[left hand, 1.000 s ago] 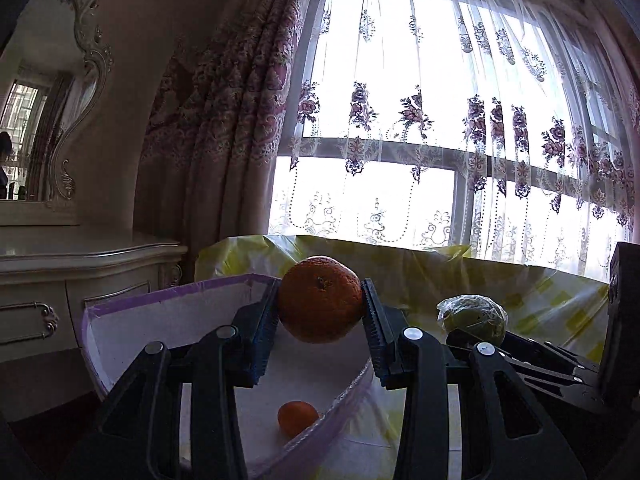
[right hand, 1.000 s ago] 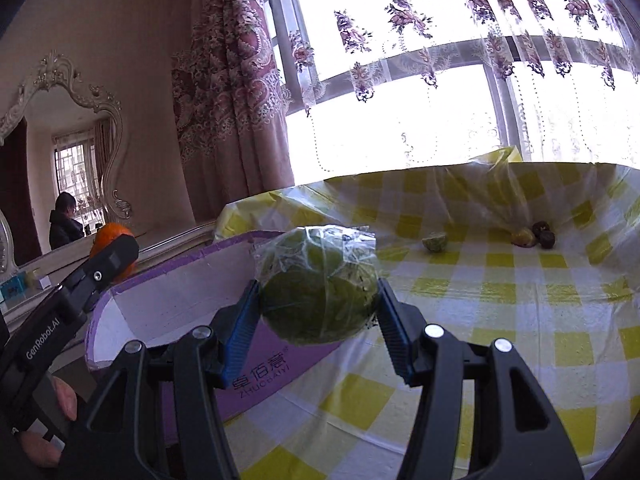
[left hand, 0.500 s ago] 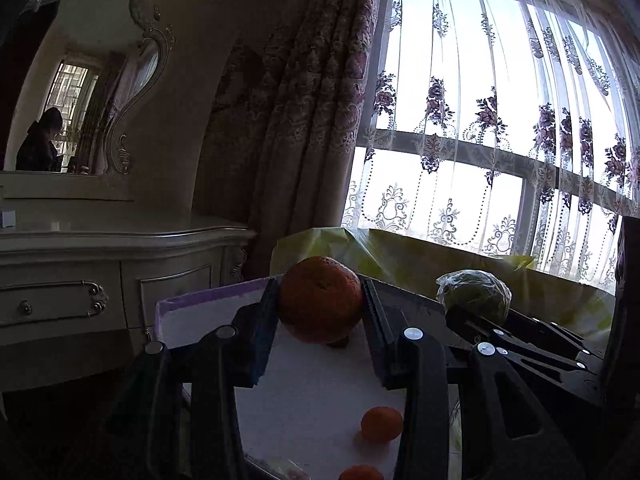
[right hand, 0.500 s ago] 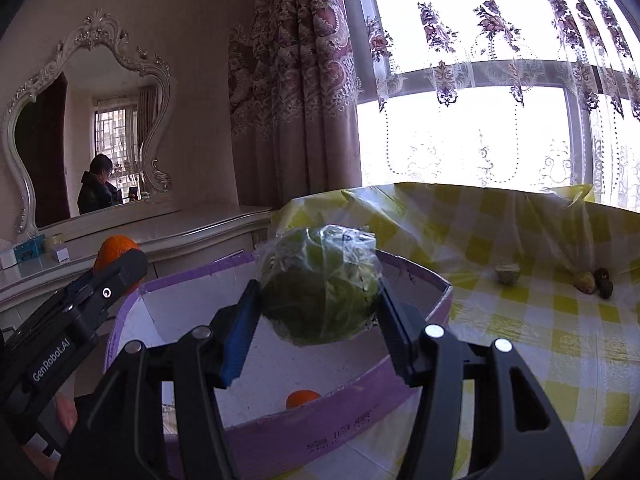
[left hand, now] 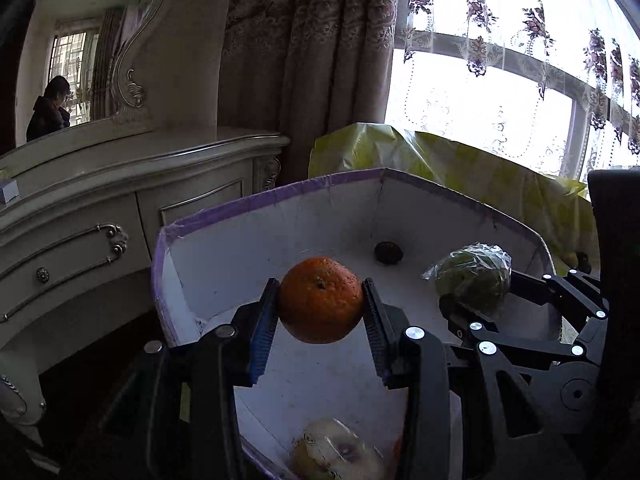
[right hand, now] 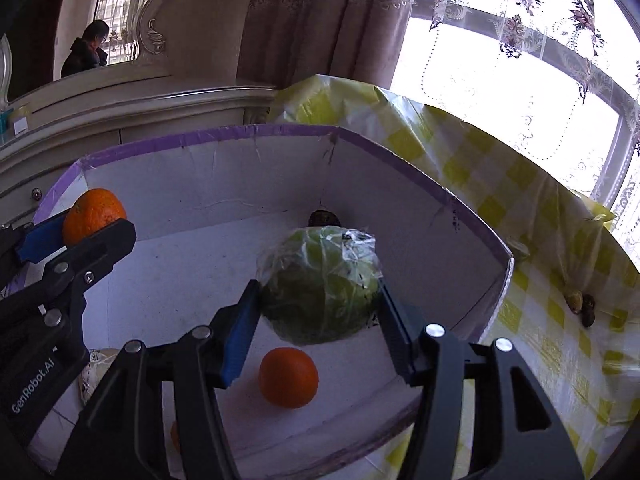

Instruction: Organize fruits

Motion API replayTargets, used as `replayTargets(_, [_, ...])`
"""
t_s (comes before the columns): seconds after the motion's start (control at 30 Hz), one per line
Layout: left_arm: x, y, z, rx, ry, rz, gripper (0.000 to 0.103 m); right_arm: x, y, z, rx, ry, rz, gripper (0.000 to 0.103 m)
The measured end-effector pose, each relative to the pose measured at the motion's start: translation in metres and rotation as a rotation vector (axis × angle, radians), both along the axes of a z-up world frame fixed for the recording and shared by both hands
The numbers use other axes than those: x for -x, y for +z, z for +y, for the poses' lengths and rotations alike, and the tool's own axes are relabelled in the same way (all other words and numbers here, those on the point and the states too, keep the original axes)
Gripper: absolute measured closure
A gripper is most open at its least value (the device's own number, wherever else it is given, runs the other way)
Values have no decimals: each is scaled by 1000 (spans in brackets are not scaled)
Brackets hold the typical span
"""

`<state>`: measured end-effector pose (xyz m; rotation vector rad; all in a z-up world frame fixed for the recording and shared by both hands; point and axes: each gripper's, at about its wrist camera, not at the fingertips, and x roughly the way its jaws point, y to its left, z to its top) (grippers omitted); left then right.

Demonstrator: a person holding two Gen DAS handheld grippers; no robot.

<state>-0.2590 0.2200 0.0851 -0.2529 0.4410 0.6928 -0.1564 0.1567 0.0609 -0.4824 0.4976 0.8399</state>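
My left gripper (left hand: 320, 304) is shut on an orange (left hand: 321, 299) and holds it above the white floor of a purple-rimmed cardboard box (left hand: 280, 196). My right gripper (right hand: 320, 300) is shut on a green fruit in clear plastic wrap (right hand: 320, 280), also over the box (right hand: 400, 152). The wrapped fruit shows at the right of the left wrist view (left hand: 472, 276), and the held orange at the left of the right wrist view (right hand: 94, 214). Inside the box lie a loose orange (right hand: 289, 377), a dark round fruit (right hand: 324, 218) in the far corner and a wrapped pale fruit (left hand: 336, 452).
The box stands on a yellow checked tablecloth (right hand: 540, 240). Small fruits (right hand: 580, 304) lie on the cloth at the right. A cream dresser (left hand: 100, 200) with a mirror stands left of the box. Curtains and a bright window are behind.
Both grippers have moved forward and tilted down over the box with their fruits still held. The box floor and the fruits lying in it have come into view.
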Motion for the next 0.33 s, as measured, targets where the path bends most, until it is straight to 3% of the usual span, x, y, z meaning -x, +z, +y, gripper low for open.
replayTargets(0.1, [1, 0, 0, -7, 16, 11, 52, -2, 0, -1, 3, -2, 3, 43])
replayTargets(0.17, [2, 1, -4, -25, 20, 9, 27, 0, 2, -2, 3, -15, -24, 30])
replayTargets(0.2, [3, 4, -8, -52, 54, 9, 15, 0, 3, -3, 4, -31, -43, 13])
replayTargets(0.23, [6, 5, -9, -77, 104, -1, 4, 0, 4, -5, -6, -37, -45, 5])
replayTargets(0.33, [11, 7, -8, -75, 129, -28, 4, -4, 5, -11, -24, -38, -31, 4])
